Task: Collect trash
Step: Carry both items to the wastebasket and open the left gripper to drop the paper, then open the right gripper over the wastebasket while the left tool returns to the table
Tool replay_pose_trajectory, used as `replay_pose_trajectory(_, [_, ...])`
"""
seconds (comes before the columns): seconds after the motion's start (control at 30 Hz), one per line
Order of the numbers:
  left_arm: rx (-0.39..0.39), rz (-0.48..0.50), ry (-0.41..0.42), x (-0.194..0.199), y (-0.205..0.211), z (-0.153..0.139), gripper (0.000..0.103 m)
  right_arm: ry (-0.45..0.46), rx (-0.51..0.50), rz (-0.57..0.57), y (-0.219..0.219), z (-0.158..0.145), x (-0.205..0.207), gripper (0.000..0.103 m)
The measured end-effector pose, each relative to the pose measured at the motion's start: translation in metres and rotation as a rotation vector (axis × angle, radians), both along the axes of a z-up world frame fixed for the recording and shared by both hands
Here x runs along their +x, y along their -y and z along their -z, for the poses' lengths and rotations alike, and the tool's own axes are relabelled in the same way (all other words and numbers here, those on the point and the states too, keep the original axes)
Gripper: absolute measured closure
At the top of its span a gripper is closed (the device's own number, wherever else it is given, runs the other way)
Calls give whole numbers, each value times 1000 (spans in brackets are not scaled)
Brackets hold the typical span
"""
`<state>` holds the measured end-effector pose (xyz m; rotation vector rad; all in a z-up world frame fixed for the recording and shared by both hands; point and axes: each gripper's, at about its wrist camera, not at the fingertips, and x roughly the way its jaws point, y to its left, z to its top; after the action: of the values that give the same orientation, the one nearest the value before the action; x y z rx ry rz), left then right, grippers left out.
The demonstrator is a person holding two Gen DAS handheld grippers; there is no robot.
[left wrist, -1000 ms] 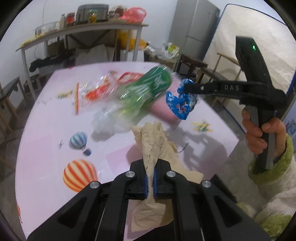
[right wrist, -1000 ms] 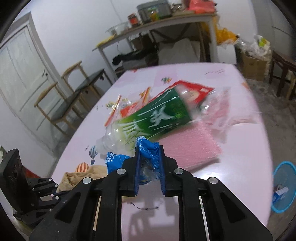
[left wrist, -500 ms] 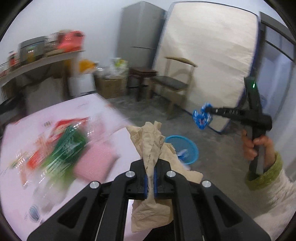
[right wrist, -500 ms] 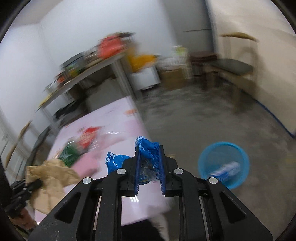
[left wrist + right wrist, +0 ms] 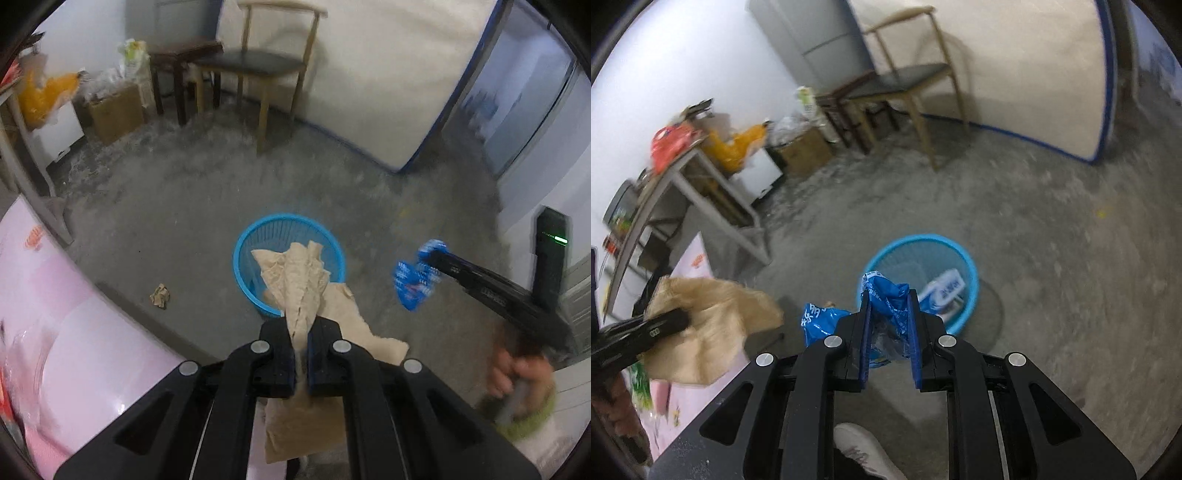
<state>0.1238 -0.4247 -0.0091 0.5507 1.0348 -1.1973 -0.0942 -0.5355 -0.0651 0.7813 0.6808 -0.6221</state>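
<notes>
Left tongs clenched on brown paper, right tongs grasping blue wrapper, blue basket on floor at 12 o'clock.

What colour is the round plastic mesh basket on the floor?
Bright blue; the round plastic mesh basket shows best in the right wrist view.

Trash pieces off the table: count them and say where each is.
4: brown paper in the left gripper, blue wrapper in the right gripper, white packet inside the blue basket, paper wad on the floor. More may be hidden.
</notes>
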Motion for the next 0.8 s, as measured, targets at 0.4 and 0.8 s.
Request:
replay_pose_trajectory(0.4, [147, -72, -24, 23, 147, 114, 45, -37, 82, 93, 44, 34, -28, 87])
replay_pose_trajectory(0.8, [18, -59, 7, 40, 90, 34, 36, -98, 91, -9, 59, 73, 50, 87])
